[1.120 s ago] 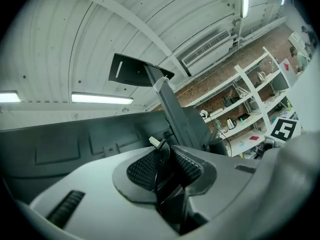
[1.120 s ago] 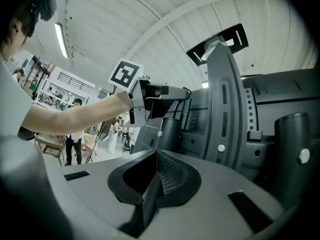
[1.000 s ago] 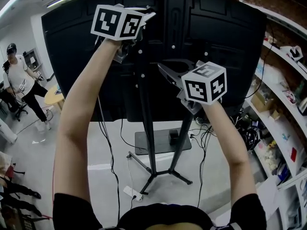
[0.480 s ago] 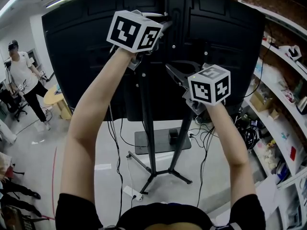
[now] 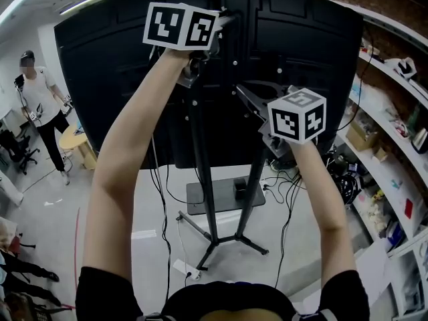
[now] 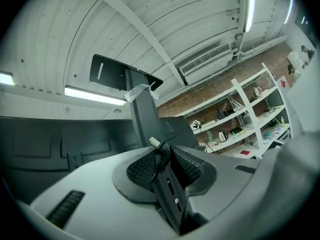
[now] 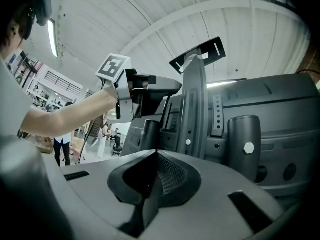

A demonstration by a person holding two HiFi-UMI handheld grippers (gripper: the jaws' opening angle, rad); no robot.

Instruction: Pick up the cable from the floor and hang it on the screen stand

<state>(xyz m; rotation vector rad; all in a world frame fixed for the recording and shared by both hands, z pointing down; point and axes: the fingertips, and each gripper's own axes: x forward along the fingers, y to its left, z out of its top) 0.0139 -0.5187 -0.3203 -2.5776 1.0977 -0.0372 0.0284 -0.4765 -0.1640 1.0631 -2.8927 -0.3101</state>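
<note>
The marker cube (image 5: 180, 25) on the left gripper (image 6: 161, 159) is showing black squares on white, and so is the right gripper's cube (image 5: 299, 116). The screen's back (image 5: 114, 79) and the screen stand (image 5: 204, 179) are showing black, and the floor (image 5: 154, 212) pale grey. The left fingers (image 6: 142, 170) are wearing black cross-hatched pads around a thin black cable (image 6: 159, 165). White shelves (image 6: 239, 104) are standing against a reddish-brown brick wall (image 6: 210, 86).

The screen stand (image 5: 203, 166) is matt black metal, the screen's back (image 5: 114, 65) matt dark plastic, the floor (image 5: 234, 266) smooth.
</note>
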